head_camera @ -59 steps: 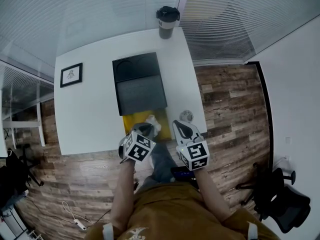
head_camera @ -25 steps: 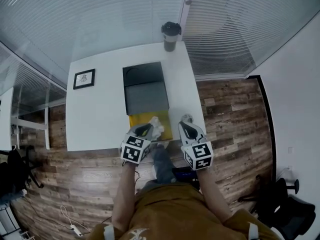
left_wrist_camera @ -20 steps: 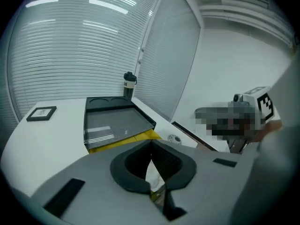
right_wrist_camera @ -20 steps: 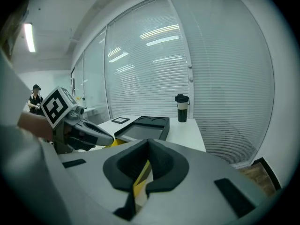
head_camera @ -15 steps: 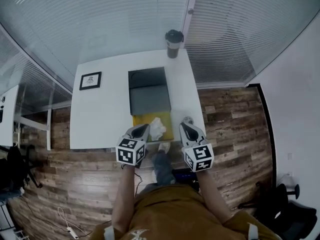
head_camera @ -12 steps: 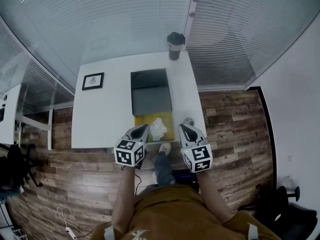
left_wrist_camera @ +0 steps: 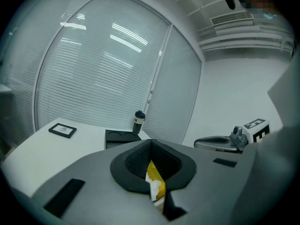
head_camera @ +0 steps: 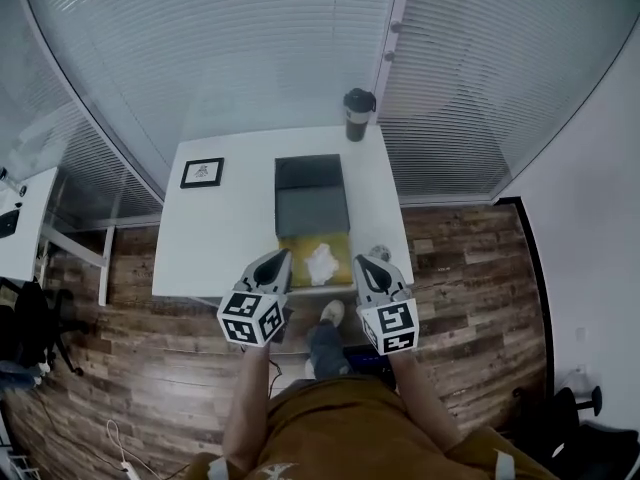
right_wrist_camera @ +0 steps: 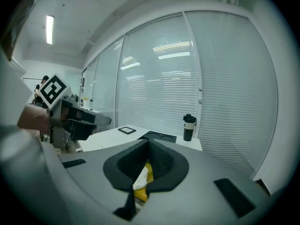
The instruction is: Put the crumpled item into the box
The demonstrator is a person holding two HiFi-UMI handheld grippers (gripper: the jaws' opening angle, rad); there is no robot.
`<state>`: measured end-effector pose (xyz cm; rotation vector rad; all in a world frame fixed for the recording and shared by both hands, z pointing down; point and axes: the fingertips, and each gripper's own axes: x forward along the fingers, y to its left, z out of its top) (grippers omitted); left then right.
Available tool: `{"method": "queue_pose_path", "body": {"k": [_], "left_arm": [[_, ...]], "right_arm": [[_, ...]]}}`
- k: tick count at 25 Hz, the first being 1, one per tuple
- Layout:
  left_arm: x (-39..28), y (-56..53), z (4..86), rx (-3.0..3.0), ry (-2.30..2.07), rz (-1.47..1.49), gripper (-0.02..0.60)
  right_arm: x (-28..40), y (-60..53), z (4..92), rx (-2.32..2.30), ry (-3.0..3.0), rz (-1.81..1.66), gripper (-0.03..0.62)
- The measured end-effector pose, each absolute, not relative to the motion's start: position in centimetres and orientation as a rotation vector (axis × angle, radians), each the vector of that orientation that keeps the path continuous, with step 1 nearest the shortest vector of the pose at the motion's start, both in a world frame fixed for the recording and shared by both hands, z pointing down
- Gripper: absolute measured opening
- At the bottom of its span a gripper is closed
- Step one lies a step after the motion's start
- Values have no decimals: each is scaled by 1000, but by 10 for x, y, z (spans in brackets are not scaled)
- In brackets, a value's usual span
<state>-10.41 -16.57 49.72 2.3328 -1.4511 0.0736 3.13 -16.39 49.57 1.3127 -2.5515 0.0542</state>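
A white crumpled item (head_camera: 322, 262) lies in the yellow part of the box (head_camera: 300, 248) at the table's near edge. The box's black and grey part (head_camera: 312, 196) stretches away behind it. My left gripper (head_camera: 277, 259) hangs just left of the yellow part, shut and holding nothing. My right gripper (head_camera: 358, 264) hangs just right of it, also shut and holding nothing. In the left gripper view, yellow box (left_wrist_camera: 156, 174) and white item (left_wrist_camera: 153, 189) show past the closed jaws. The right gripper view shows the same item (right_wrist_camera: 139, 179) below its jaws.
A dark travel cup (head_camera: 358, 114) stands at the far edge of the white table (head_camera: 230, 228). A small framed picture (head_camera: 202, 172) lies at the far left. Slatted blinds close off the back. Wooden floor and the person's shoe (head_camera: 331, 313) are below the near edge.
Both grippers have drawn back from the box toward the person and now hang at the table's near edge. The head camera has risen, so the table looks smaller. The crumpled item stays in the yellow part.
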Motion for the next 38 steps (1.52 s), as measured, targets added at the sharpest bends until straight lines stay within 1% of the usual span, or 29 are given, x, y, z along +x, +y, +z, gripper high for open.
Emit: {"method": "queue_pose_path", "body": {"k": [6, 13, 38], "left_arm": [[-112, -157, 468, 2384, -1537, -8, 25], [-115, -145, 453, 2400, -1566, -75, 23], [-119, -146, 464, 2400, -1513, -67, 23]], "right_arm": [[31, -155, 473, 1358, -2576, -14, 12], [35, -141, 459, 1419, -2560, -96, 12], [28, -140, 462, 1429, -2540, -90, 12]]}}
